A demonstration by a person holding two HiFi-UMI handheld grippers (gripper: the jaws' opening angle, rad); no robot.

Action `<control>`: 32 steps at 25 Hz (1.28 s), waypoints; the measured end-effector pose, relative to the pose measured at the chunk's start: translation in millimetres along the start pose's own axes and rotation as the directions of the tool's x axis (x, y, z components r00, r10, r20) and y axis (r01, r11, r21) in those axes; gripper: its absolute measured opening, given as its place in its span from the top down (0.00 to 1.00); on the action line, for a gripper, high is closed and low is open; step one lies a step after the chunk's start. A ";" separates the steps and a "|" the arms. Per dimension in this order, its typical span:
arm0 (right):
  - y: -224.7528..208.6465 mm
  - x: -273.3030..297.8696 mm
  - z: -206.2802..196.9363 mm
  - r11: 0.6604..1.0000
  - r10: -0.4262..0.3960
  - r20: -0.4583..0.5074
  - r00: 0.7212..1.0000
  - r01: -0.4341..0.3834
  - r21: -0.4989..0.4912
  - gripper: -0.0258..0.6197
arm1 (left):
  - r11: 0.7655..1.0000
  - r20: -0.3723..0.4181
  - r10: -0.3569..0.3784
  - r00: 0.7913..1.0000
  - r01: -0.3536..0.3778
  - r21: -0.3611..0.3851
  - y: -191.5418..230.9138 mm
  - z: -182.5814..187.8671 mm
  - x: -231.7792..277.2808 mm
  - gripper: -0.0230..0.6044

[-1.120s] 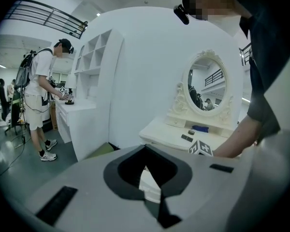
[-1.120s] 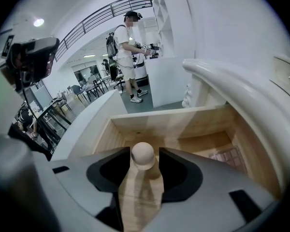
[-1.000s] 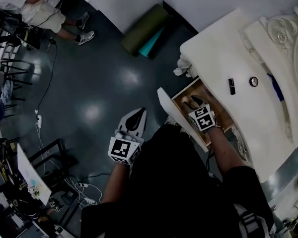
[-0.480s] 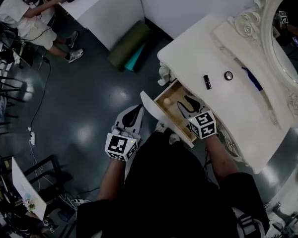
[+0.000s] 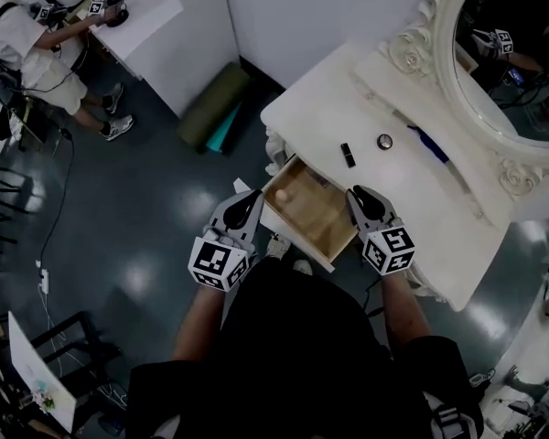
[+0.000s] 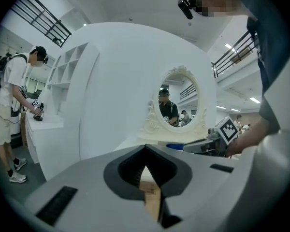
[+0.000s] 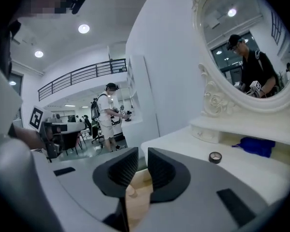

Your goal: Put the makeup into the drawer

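Left gripper (image 5: 249, 201): its jaws are seen pressed together with nothing held between them; it is held at the left end of the open drawer's white front, and whether that front is touched cannot be told.
Right gripper (image 5: 359, 195): its jaws have just been closing and are now parted by only a narrow slit; nothing is caught between them. It is held over the drawer's right side, near the edge of the table top.
Drawer (image 5: 320, 218): it is pulled out of the dressing table (image 5: 421, 218), and its pale wooden floor is shown bare apart from one piece.
Makeup in the drawer: a small round beige piece (image 5: 281, 194) is seen lying in the back left corner, apart from both grippers.
Makeup on the table top: a black tube (image 5: 348, 155) is laid just behind the drawer, and a small round jar (image 5: 384, 141) is set near it on its right; neither is touched.
Blue thing (image 5: 427, 143): it is laid beyond the jar, at the foot of the mirror's shelf.
Mirror (image 5: 508, 53): an oval glass in a carved white frame is stood at the back of the table.
Background: a person (image 5: 23, 39) is seen standing at a white counter, well apart.
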State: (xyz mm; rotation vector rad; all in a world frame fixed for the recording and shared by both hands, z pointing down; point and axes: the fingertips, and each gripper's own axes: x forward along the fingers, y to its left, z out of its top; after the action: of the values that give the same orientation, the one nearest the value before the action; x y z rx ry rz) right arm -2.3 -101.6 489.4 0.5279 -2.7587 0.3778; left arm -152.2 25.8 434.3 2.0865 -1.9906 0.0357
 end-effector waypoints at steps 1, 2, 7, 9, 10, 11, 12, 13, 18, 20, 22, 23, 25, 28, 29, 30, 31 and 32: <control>-4.0 -8.0 3.6 1.000 -0.018 0.018 1.000 0.018 0.002 0.86 | 1.000 0.003 -0.010 1.000 0.010 0.001 -2.5 1.4 2.3 0.93; -7.6 -15.5 6.8 0.999 -0.034 0.034 0.999 0.034 0.005 0.89 | 1.000 0.007 -0.019 1.000 0.019 0.001 -4.3 2.7 4.5 0.93; -20.0 -40.6 14.3 0.996 -0.088 0.076 0.993 0.085 0.035 0.92 | 0.999 0.013 -0.046 0.999 0.046 -0.001 -7.1 7.1 12.9 0.93; -24.9 -47.7 13.9 0.994 -0.107 0.078 0.991 0.104 0.039 0.91 | 0.998 0.015 -0.056 0.998 0.055 0.007 -9.4 8.0 16.2 0.93; -27.1 -50.8 12.8 0.993 -0.115 0.078 0.990 0.112 0.041 0.91 | 0.998 0.017 -0.059 0.998 0.059 0.007 -10.5 8.3 17.5 0.93; -29.3 -53.2 11.5 0.992 -0.121 0.078 0.990 0.118 0.043 0.91 | 0.998 0.022 -0.062 0.998 0.062 0.003 -11.3 9.1 18.6 0.93; -31.2 -54.7 10.2 0.991 -0.127 0.078 0.989 0.124 0.047 0.91 | 0.998 0.031 -0.065 0.997 0.065 -0.004 -11.5 10.4 19.4 0.93; -32.8 -55.3 8.9 0.991 -0.132 0.077 0.988 0.128 0.050 0.92 | 0.998 0.040 -0.068 0.997 0.068 -0.013 -11.5 11.9 20.1 0.93; -33.9 -50.6 4.9 0.989 -0.142 0.061 0.988 0.140 0.038 0.91 | 0.997 0.048 -0.077 0.996 0.078 -0.018 -9.8 14.1 20.0 0.93; -33.5 -44.9 4.0 0.990 -0.141 0.049 0.989 0.140 0.017 0.91 | 0.997 0.044 -0.075 0.996 0.075 -0.011 -7.2 13.9 17.8 0.93; -35.9 -37.3 1.7 0.989 -0.146 0.031 0.989 0.147 -0.002 0.91 | 0.997 0.041 -0.070 0.997 0.070 -0.011 -3.2 13.1 14.9 0.93; -38.3 -33.0 -0.1 0.988 -0.154 0.019 0.988 0.154 -0.011 0.91 | 0.998 0.040 -0.066 0.997 0.067 -0.013 -0.9 12.4 13.1 0.93; -44.9 -22.5 -5.3 0.984 -0.175 -0.017 0.984 0.175 -0.038 0.91 | 0.998 0.039 -0.056 0.998 0.056 -0.016 4.5 11.3 8.4 0.93; -54.0 -1.4 -11.3 0.976 -0.201 -0.074 0.977 0.193 -0.096 0.91 | 0.999 0.042 -0.033 0.999 0.034 -0.015 13.5 12.9 -1.6 0.93; -56.5 6.0 -11.7 0.974 -0.205 -0.087 0.975 0.195 -0.112 0.91 | 1.000 0.044 -0.027 0.999 0.028 -0.014 16.5 14.0 -5.1 0.93; -59.3 13.2 -12.0 0.973 -0.209 -0.098 0.973 0.197 -0.125 0.91 | 1.000 0.044 -0.020 0.999 0.021 -0.014 19.6 14.5 -8.6 0.93; -62.2 20.2 -12.6 0.971 -0.214 -0.108 0.971 0.199 -0.133 0.91 | 1.000 0.043 -0.012 0.999 0.013 -0.014 23.0 14.1 -12.3 0.93; -65.0 27.1 -13.8 0.969 -0.219 -0.118 0.969 0.202 -0.140 0.91 | 1.000 0.040 -0.002 0.999 0.002 -0.015 27.0 12.8 -16.5 0.93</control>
State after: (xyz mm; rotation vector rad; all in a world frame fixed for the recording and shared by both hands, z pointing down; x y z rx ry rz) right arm 2.8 -164.2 524.1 0.7274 -2.5461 0.1791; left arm -181.9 38.6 423.2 2.0961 -2.0054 -0.0216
